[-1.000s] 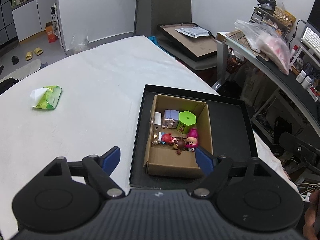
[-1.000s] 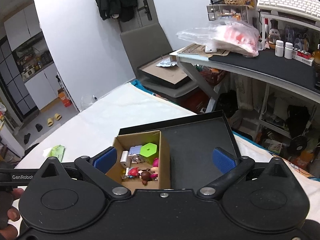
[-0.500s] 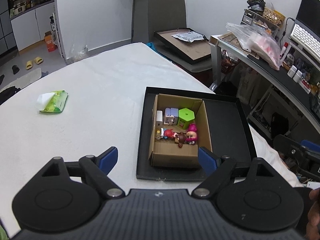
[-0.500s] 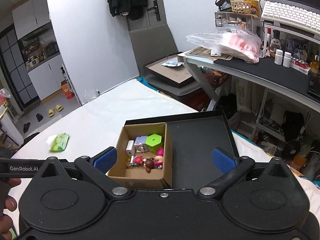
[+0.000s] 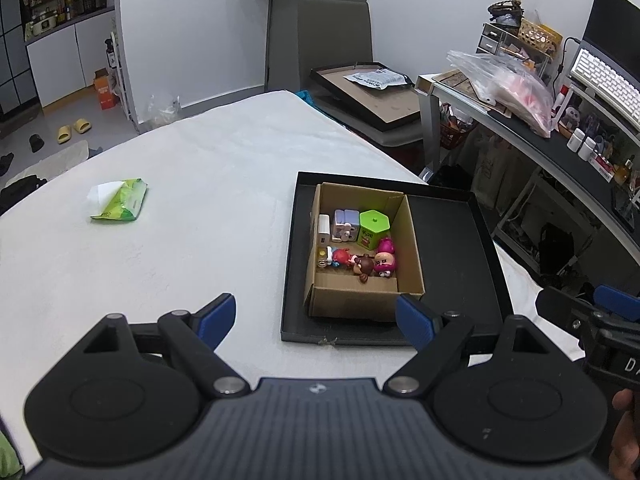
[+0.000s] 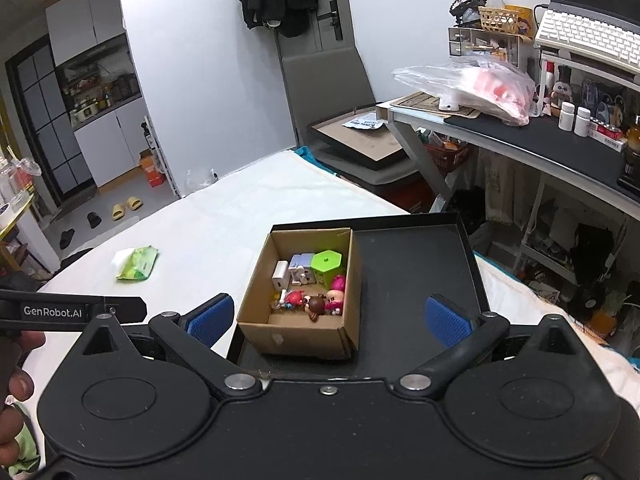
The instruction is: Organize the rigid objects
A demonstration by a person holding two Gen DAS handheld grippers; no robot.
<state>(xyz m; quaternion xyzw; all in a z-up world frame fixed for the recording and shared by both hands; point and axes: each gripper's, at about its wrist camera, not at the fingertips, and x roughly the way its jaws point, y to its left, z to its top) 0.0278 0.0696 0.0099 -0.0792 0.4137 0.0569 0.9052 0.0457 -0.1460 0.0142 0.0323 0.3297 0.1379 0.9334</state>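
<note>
While both hang above the white cloth-covered worktop (image 5: 192,200), the left tool (image 5: 316,318) and right tool (image 6: 327,318) stand spread wide, blue ribbed pads empty. Ahead, a corrugated cardboard box (image 5: 360,304) of glossy plastic toys (image 5: 362,240) sits inside a matte black tray (image 5: 452,232).

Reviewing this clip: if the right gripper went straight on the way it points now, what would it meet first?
Most likely the cardboard box standing in the black tray. The right gripper is open and empty, and the box's near wall sits between its fingers and just ahead. Depth is uncertain; pointed lower, it would meet the tray's near rim first.
</note>
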